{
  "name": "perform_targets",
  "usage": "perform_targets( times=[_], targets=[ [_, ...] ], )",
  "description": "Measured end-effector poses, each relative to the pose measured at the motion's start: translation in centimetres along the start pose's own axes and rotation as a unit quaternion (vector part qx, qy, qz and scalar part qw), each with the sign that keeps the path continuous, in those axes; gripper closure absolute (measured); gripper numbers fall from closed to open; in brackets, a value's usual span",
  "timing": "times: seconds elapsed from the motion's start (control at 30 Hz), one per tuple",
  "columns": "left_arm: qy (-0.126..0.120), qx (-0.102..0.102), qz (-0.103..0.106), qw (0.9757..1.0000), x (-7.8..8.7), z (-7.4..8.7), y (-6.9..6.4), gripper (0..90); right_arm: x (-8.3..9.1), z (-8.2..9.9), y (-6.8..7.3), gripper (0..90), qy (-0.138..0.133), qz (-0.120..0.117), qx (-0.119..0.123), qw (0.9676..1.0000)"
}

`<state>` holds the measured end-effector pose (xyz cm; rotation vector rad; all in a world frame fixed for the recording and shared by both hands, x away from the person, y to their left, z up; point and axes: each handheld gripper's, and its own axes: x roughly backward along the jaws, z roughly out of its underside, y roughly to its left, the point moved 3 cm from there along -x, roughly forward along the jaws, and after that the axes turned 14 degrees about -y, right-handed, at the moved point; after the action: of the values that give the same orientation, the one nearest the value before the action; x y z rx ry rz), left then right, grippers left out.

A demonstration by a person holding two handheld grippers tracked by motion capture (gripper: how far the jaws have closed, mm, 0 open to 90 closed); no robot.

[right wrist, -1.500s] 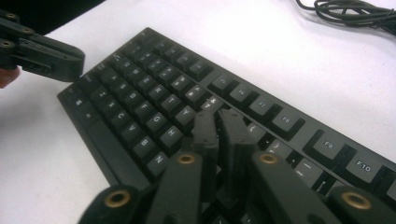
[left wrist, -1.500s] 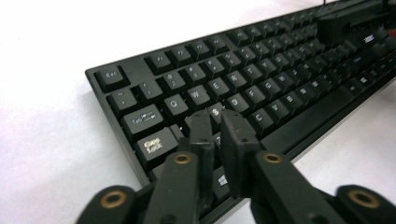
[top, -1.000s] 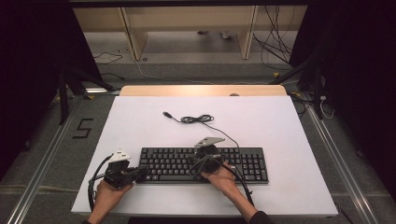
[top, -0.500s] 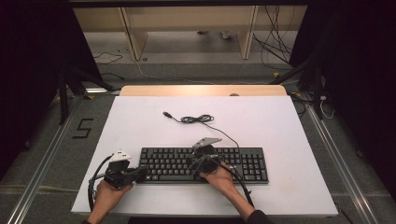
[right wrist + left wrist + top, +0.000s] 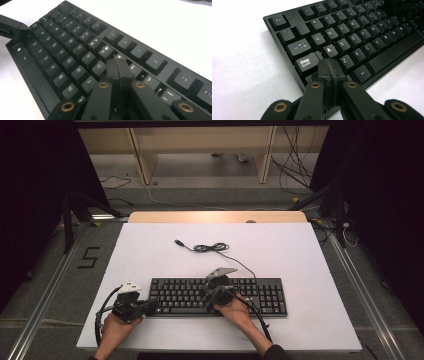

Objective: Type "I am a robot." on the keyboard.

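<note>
Where cables trail, white table (image 5: 300, 270) bears keyboard (image 5: 260, 292).

white table (image 5: 310, 285) with black keyboard (image 5: 265, 295) and its coiled cable (image 5: 210, 248)

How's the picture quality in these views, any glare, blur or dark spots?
High view: the white table is evenly lit, the surroundings fall into near black. Left gripper view: the table is blown out to glaring white, the keyboard letters are sharp, the shut left claw is slightly soft. Right gripper view: far keys blur, and light glints on keys beside the shut right claw.
</note>
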<state>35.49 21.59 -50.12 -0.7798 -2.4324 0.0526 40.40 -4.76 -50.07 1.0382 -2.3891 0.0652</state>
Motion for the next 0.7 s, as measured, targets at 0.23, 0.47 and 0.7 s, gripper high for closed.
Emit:
perform_targets(
  times=[0.23,0.47,0.7],
  targets=[
    [-0.024,-0.001,0.001,0.9997,0.5,-0.4,0.0,88.0,0.4,-0.4,-0.1,87.4,-0.013,-0.007,-0.017,0.9998],
    [-0.051,-0.002,0.012,0.9986,0.8,-0.8,-0.3,80.1,1.1,-0.8,-0.2,79.9,-0.029,-0.012,-0.02,0.9993],
    [-0.084,0.009,0.031,0.9959,1.0,-1.2,-0.6,57.5,1.7,-1.1,0.1,57.7,-0.039,-0.029,-0.022,0.9986]
  ],
)
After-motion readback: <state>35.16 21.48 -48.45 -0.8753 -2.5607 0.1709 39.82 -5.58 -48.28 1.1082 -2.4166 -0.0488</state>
